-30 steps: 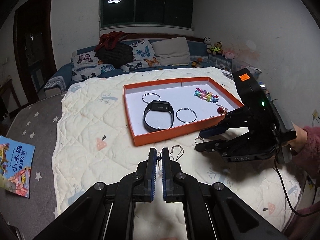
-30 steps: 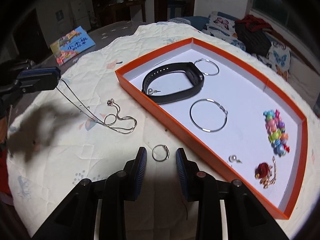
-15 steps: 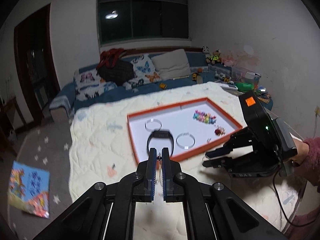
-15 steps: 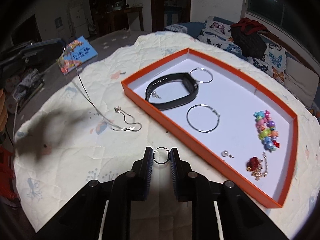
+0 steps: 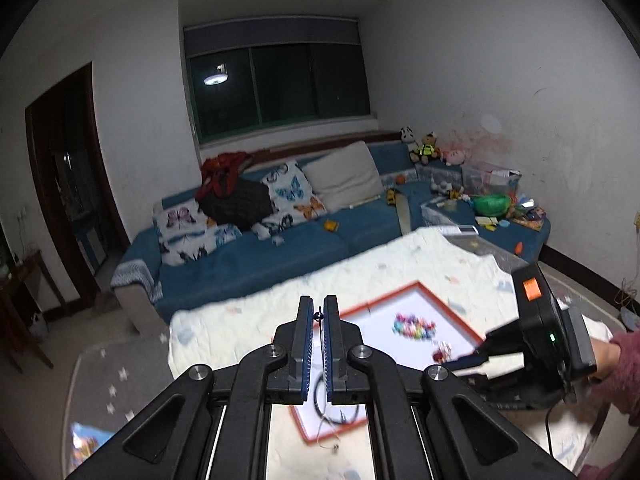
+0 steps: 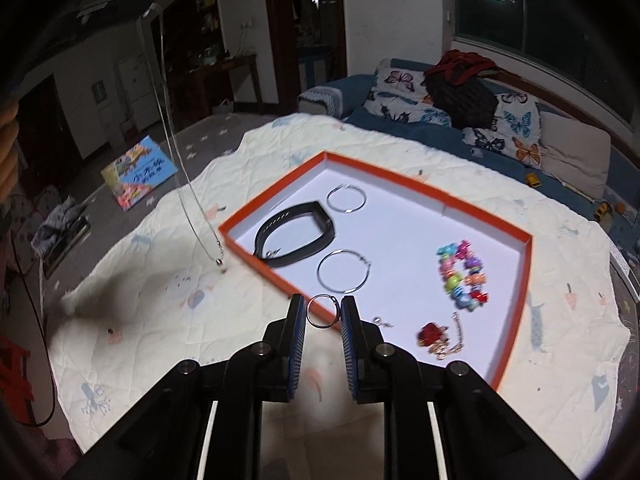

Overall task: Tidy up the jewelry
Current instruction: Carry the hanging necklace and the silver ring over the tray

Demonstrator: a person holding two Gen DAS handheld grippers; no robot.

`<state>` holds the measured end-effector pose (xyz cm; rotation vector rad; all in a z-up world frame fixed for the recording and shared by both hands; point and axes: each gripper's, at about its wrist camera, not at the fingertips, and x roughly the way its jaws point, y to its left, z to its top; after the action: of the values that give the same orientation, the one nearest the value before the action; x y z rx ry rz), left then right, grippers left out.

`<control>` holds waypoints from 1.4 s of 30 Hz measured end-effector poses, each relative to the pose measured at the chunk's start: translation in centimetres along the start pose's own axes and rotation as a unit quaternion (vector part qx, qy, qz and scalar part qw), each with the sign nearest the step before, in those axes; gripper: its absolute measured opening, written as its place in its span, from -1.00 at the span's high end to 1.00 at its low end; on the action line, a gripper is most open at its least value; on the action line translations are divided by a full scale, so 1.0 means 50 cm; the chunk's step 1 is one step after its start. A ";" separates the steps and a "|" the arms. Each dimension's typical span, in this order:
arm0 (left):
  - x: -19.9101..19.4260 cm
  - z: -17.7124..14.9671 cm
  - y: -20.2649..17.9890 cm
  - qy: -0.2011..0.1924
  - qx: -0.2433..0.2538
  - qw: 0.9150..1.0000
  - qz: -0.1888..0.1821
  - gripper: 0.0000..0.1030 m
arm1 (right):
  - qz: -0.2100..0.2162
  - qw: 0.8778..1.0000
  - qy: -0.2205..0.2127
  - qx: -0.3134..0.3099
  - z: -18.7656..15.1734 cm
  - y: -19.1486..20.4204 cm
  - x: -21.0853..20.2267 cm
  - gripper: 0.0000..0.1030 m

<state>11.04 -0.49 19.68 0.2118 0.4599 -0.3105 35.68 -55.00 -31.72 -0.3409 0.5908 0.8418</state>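
Note:
My left gripper (image 5: 317, 312) is shut on a thin silver necklace (image 6: 181, 176), raised high above the quilt; the chain hangs down with its pendant near the orange tray's left corner. My right gripper (image 6: 323, 312) is shut on a small silver ring (image 6: 322, 311) and holds it above the tray's near edge. The orange tray (image 6: 516, 232) holds a black wristband (image 6: 298, 232), two silver hoops (image 6: 344, 271), a colourful bead bracelet (image 6: 462, 274), a red charm (image 6: 432, 334) and small studs. The tray shows blurred in the left wrist view (image 5: 452, 312).
The tray lies on a cream quilt (image 6: 160, 320). A blue sofa (image 5: 288, 240) with cushions and a black bag stands behind. A picture book (image 6: 138, 172) lies on the grey floor mat. A cable trails at the left.
My left gripper has risen well above the quilt, lifting the necklace until it hangs free. My right gripper has closed on the ring and lifted it toward the tray.

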 end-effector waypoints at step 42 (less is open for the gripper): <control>0.556 -0.106 -0.062 0.171 -0.054 0.978 -0.108 0.92 | -0.002 0.996 0.063 0.056 -0.022 -0.095 0.121 0.60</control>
<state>31.50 -8.77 1.69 0.1089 0.8424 -0.4637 42.15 -54.91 -36.03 -0.2942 0.7523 0.7825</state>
